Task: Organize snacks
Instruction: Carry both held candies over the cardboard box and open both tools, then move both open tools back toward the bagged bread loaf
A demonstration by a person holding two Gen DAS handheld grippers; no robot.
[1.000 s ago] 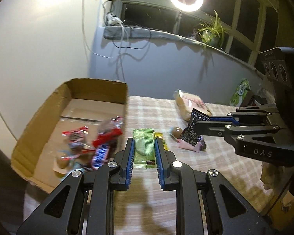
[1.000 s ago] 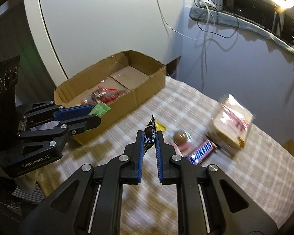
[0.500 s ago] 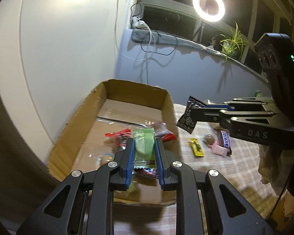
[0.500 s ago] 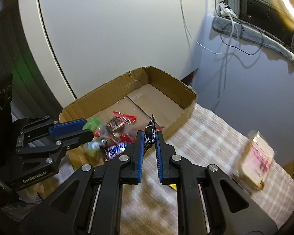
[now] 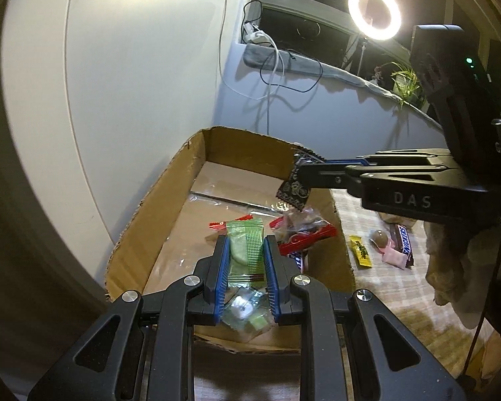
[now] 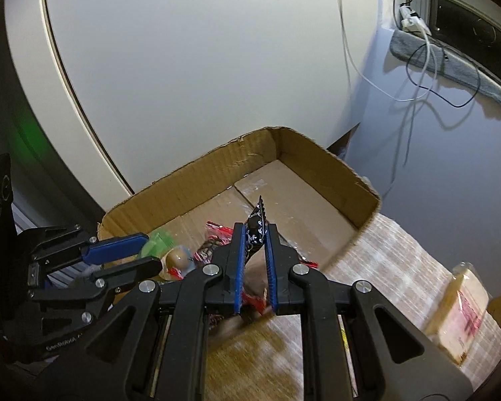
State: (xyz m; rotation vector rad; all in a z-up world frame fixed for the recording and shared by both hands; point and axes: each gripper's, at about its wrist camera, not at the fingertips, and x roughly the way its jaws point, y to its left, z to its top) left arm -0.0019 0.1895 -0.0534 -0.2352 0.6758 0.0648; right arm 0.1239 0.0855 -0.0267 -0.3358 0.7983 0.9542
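Note:
My left gripper [image 5: 245,239] is shut on a green snack packet [image 5: 245,250] and hangs over the near end of the open cardboard box [image 5: 157,197]. My right gripper [image 6: 254,229] is shut on a small black patterned packet [image 6: 255,234], held above the box's right wall; in the left wrist view that black packet [image 5: 293,188] shows at the right gripper's tips [image 5: 304,175]. Inside the box lie red-wrapped sweets [image 5: 304,234] and clear-wrapped ones [image 5: 243,307]. The left gripper [image 6: 150,250] with its green packet [image 6: 157,242] appears at the left of the right wrist view.
On the checked tablecloth [image 5: 377,284] right of the box lie a yellow bar [image 5: 360,250], a round brown sweet [image 5: 379,236], a pink packet [image 5: 395,255] and a Snickers bar [image 5: 404,242]. A large clear bag of pastry [image 6: 461,304] lies farther right. A white wall stands behind the box.
Both grippers have carried their packets leftward from over the tablecloth to over the box. The grips look unchanged.

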